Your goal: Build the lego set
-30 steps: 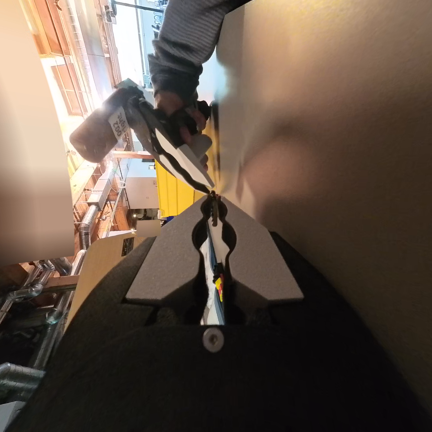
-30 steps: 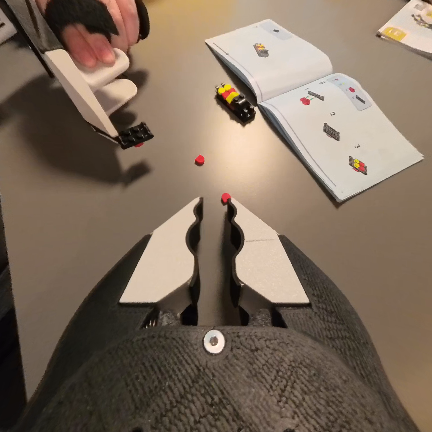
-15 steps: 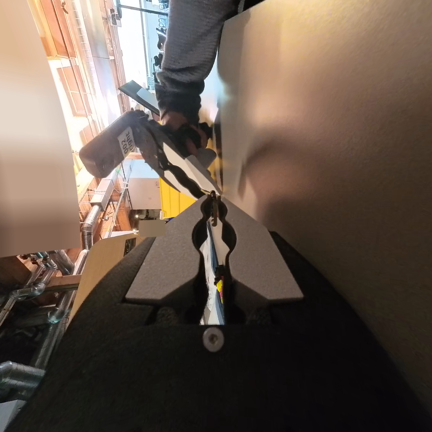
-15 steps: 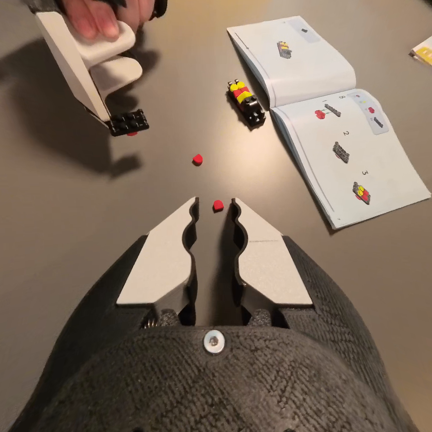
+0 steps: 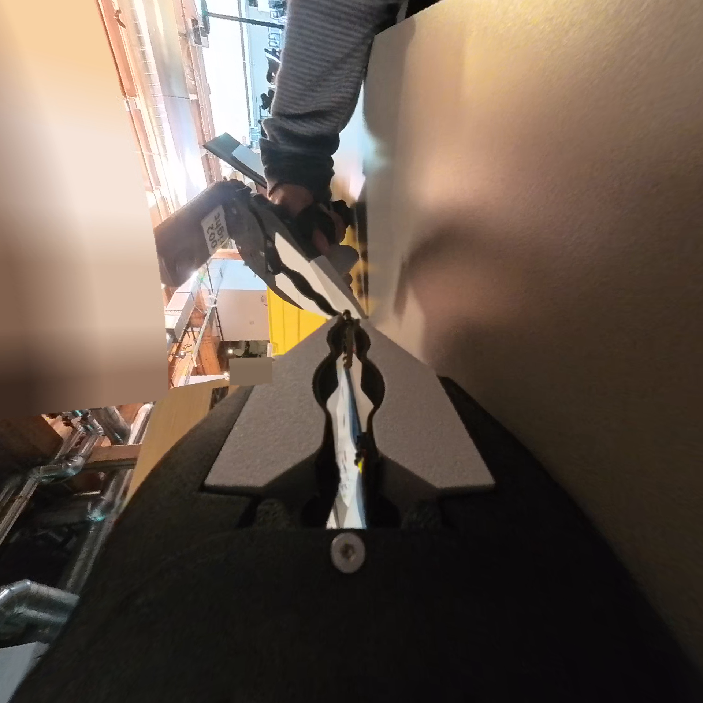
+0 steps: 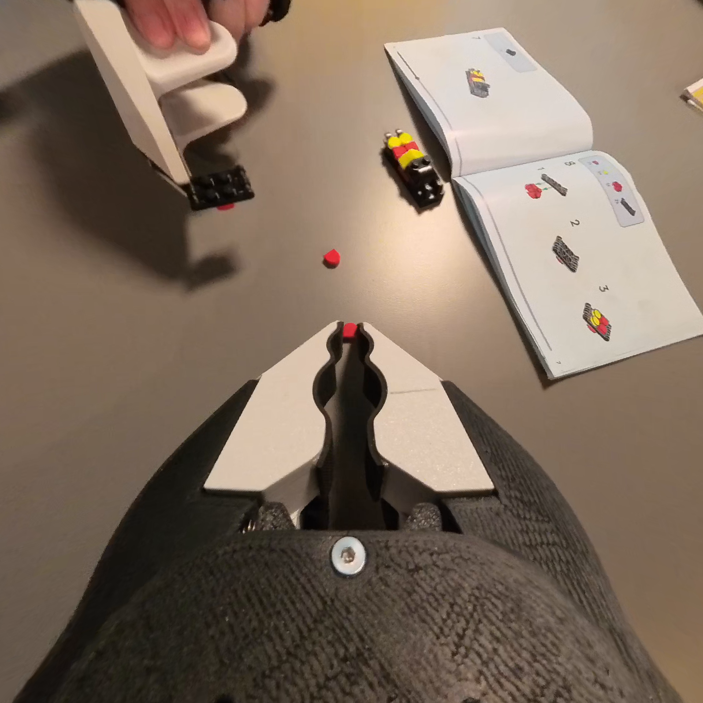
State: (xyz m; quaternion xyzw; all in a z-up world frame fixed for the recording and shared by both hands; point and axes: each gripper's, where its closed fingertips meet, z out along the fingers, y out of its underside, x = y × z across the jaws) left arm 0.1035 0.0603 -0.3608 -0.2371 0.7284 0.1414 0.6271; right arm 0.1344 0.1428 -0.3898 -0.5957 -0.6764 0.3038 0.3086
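My right gripper (image 6: pixel 349 328) is shut on a small red piece (image 6: pixel 349 329) at its tips, low at the grey table. A second red piece (image 6: pixel 331 258) lies just ahead. My left gripper (image 6: pixel 192 190) shows at upper left, shut on a black studded plate (image 6: pixel 220 187) with a red piece (image 6: pixel 225 207) under it, held above the table. In the left wrist view the left gripper (image 5: pixel 347 319) pinches the plate (image 5: pixel 347 338) edge-on, and the right gripper (image 5: pixel 342 310) shows beyond its tips. A black, red and yellow sub-assembly (image 6: pixel 412 167) lies beside the booklet.
An open instruction booklet (image 6: pixel 532 198) lies at the right of the table. Another paper (image 6: pixel 694 95) shows at the far right edge. A hand (image 6: pixel 178 19) holds the left gripper at the top. The table (image 6: pixel 114 342) is bare at left and front. One gripper's finger ends stand about 10 centimetres off the other's.
My right gripper has moved forward over the nearer red piece and closed on it. The left gripper with the black plate has shifted a little to the right.
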